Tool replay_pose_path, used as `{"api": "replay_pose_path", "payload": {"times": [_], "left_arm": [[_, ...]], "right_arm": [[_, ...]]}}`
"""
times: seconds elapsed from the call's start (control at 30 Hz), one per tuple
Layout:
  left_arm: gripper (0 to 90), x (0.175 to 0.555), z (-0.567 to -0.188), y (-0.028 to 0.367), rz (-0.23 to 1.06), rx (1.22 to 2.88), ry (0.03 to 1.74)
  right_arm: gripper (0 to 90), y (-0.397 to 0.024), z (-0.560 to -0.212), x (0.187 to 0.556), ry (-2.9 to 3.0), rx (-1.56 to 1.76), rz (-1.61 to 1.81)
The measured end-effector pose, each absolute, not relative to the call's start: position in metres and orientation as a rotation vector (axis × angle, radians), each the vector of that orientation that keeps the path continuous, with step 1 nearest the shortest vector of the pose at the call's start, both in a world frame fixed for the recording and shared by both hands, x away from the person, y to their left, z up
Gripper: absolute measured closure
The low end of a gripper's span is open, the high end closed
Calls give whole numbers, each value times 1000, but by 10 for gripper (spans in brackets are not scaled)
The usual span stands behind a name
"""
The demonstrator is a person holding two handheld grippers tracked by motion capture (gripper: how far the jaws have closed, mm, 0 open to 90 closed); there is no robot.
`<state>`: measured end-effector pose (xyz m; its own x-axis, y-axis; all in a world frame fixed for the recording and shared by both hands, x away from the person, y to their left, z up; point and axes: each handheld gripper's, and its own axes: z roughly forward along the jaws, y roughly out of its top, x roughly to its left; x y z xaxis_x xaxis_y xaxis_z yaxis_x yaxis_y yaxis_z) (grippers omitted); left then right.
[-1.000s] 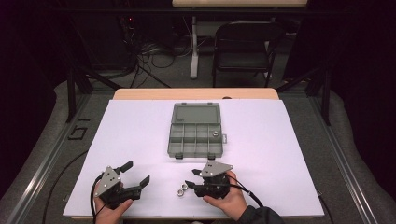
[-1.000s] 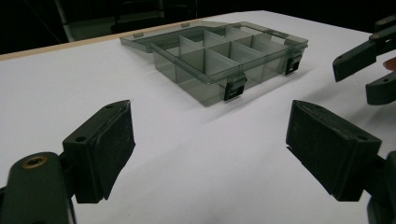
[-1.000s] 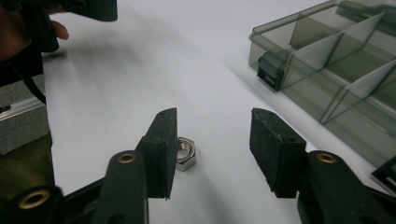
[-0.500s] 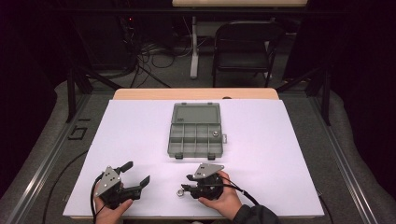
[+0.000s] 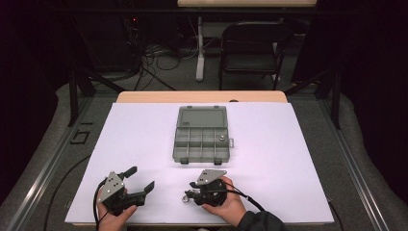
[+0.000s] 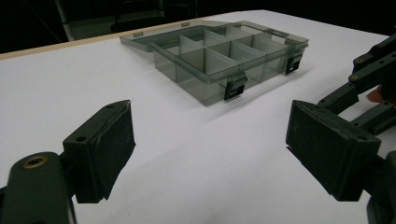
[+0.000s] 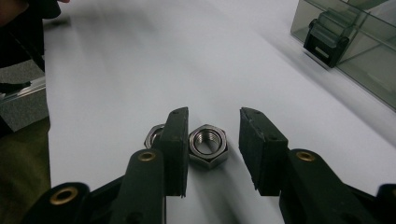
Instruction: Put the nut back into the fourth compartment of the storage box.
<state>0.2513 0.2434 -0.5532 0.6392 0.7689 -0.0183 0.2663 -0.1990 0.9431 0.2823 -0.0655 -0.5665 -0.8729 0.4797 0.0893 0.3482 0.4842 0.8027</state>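
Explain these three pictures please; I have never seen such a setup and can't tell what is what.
A person at a white table holds a two-jaw tool in each hand. The high view looks down from above; the other two views ride on the tools.

The left hand-held gripper is open and holds nothing.

The right hand-held gripper has just been closing around a steel nut; one pad touches it, the other stands apart. A second nut lies beside the first.

Farther back is an open clear compartment box.
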Motion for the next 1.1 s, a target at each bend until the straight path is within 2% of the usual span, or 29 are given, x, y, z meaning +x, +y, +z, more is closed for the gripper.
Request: {"api": "replay_pose_path", "payload": {"times": [0.5,1.1], "left_arm": [[154,251,-553,243,571,1761,840],[154,252,-553,244,568,1765,842]], "right_arm": [[698,-61,-569,282,2593,713,1284],[703,-67,-558,282,2563,678,1305]]}}
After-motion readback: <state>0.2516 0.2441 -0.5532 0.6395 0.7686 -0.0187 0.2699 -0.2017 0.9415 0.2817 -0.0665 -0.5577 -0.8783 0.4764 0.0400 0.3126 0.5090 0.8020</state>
